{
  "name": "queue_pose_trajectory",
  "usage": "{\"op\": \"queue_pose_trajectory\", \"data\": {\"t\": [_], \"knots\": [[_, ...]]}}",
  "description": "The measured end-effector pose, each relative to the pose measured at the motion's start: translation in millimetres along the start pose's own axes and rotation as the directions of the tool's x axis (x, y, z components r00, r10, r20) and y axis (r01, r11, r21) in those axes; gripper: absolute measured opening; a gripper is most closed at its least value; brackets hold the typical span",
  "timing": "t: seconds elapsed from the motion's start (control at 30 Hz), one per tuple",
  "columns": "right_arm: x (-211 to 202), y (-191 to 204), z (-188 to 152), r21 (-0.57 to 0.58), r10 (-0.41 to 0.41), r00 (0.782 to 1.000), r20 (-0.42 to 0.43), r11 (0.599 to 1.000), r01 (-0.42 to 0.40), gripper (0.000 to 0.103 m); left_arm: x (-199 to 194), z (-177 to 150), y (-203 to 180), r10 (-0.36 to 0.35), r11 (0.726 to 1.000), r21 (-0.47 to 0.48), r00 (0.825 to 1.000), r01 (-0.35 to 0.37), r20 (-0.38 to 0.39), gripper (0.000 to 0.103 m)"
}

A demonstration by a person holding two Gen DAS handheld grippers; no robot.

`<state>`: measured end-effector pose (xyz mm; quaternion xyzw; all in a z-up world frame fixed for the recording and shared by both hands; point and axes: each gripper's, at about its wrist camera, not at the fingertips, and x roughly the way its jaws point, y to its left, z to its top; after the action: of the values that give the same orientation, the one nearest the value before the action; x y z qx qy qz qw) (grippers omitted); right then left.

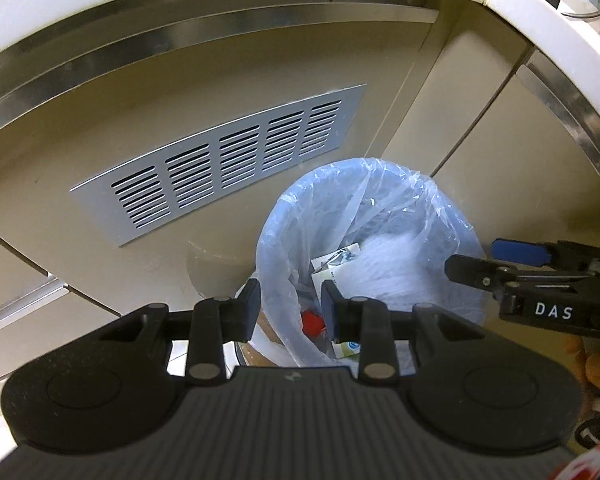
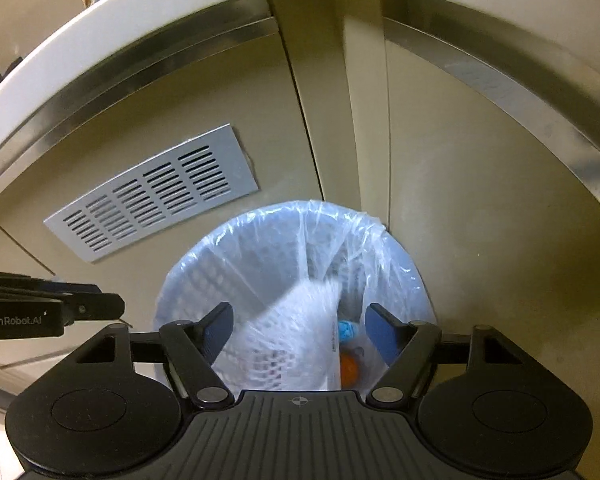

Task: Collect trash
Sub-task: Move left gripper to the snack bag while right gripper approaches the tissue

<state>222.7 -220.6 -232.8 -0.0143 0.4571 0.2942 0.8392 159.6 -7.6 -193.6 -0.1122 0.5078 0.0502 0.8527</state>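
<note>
Our right gripper (image 2: 298, 332) hangs with jaws spread over the round bin lined with clear blue plastic (image 2: 236, 248), so the blurred white mesh wrapper (image 2: 296, 332) falls inside. We keep our left gripper (image 1: 290, 306) above the bin's near rim, jaws narrow; whether they pinch the liner we cannot tell.

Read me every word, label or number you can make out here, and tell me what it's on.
"DAS": side of the right gripper, seen from the left wrist.
"GenRobot.AI": side of the left gripper, seen from the right wrist.
Print on the carton in the bin: too small to read.
</note>
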Motion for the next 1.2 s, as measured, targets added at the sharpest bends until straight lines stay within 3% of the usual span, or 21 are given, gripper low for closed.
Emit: {"op": "queue_pose_trajectory", "data": {"t": [0.33, 0.63, 0.93, 1.2], "knots": [[-15, 10, 3, -0.003, 0.003, 1.000, 0.009, 1.000, -0.003, 0.073, -1, 5, -6, -0.001, 1.000, 0.013, 1.000, 0.001, 0.019, 0.029], [-62, 31, 30, -0.032, 0.028, 0.994, 0.107, 0.999, -0.025, 0.073, -47, 25, -23, -0.047, 0.997, 0.060, 0.992, 0.040, 0.118, 0.029], [-125, 50, 81, -0.081, 0.039, 0.956, 0.290, 0.997, -0.016, 0.073, -120, 63, -36, -0.068, 0.992, 0.120, 0.954, 0.034, 0.293, 0.029], [-156, 34, 134, -0.037, -0.041, 0.916, 0.400, 0.997, 0.061, 0.073, -154, 113, -31, -0.069, 0.990, 0.143, 0.918, 0.013, 0.391, 0.036]]}}
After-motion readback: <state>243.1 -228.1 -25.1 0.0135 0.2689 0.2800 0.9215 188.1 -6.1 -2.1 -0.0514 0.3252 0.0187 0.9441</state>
